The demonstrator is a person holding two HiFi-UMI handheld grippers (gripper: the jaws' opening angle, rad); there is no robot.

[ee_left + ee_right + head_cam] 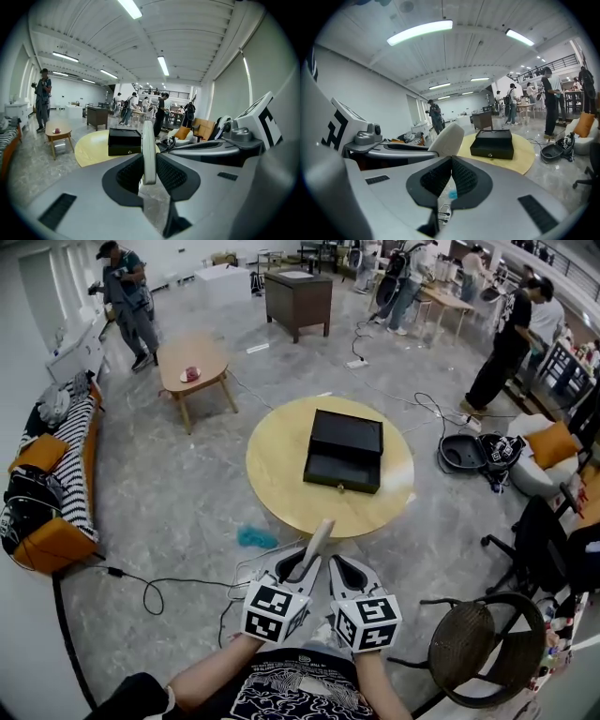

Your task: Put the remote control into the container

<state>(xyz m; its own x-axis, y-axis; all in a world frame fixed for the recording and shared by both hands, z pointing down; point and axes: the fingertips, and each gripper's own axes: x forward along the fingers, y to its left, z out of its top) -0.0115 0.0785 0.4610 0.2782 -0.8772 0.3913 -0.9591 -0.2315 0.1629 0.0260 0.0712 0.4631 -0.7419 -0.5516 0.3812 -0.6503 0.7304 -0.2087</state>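
Observation:
A black container (343, 451) lies open on a round yellow table (272, 465) ahead of me. My left gripper (301, 565) is shut on a long pale remote control (317, 541), which sticks up and forward past the jaws, short of the table's near edge. In the left gripper view the remote control (149, 149) stands edge-on between the dark pads of the left gripper (149, 169), with the container (124, 141) beyond. My right gripper (346, 571) is alongside, shut and empty. In the right gripper view the right gripper (451, 176) has its jaws together, with the remote control (447, 138) and container (492, 143) visible.
A teal object (255, 538) and cables (150, 589) lie on the floor by the table. A wicker chair (478, 648) stands at my right, with a black bag (476, 454) beyond the table. A small wooden table (192, 362) and a sofa (52, 474) are at the left. Several people stand farther off.

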